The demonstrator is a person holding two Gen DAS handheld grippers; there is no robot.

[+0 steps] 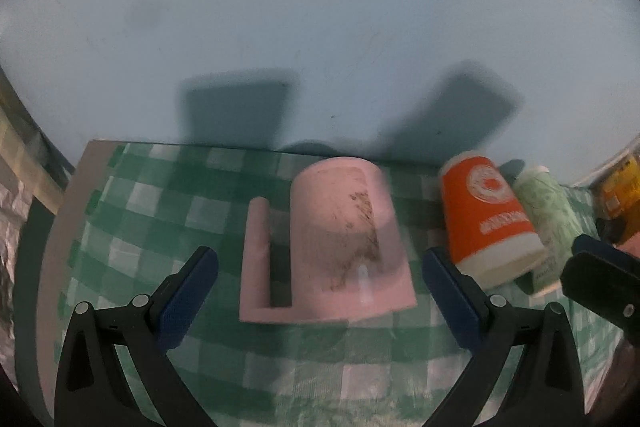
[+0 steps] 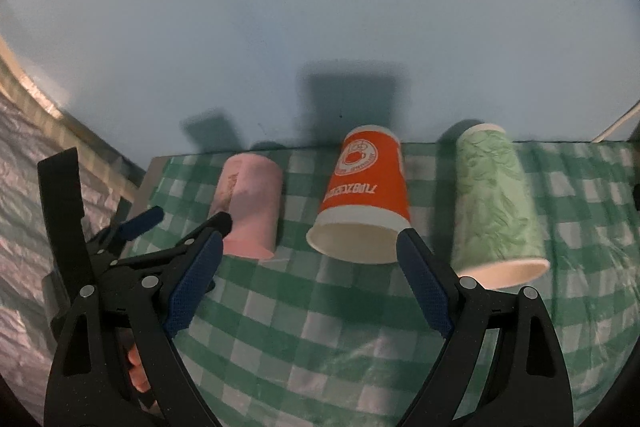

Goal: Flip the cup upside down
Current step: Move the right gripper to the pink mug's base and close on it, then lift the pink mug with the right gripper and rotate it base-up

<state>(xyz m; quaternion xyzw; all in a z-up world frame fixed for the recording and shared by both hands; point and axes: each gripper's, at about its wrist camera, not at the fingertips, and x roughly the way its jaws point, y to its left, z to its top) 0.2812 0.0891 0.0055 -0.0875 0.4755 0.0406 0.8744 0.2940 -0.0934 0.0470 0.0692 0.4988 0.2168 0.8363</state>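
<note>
A pink mug [image 1: 344, 243] with a square handle stands upside down on the green checked cloth, just ahead of my open left gripper [image 1: 320, 291]; it also shows in the right wrist view [image 2: 250, 205]. An orange paper cup [image 2: 366, 195] stands upside down just ahead of my open right gripper [image 2: 310, 271], its rim between the fingertips but untouched. A green patterned paper cup [image 2: 496, 203] stands upside down to its right. The orange cup [image 1: 488, 211] and the green cup [image 1: 550, 219] show right of the mug in the left wrist view. Both grippers are empty.
The green checked cloth [image 2: 320, 327] covers a table against a pale blue wall [image 1: 320, 7]. The table's left edge [image 1: 60, 247] drops to crinkled grey sheeting. A yellow package [image 1: 620, 191] sits at far right. The left gripper's body [image 2: 132, 255] is close beside the right one.
</note>
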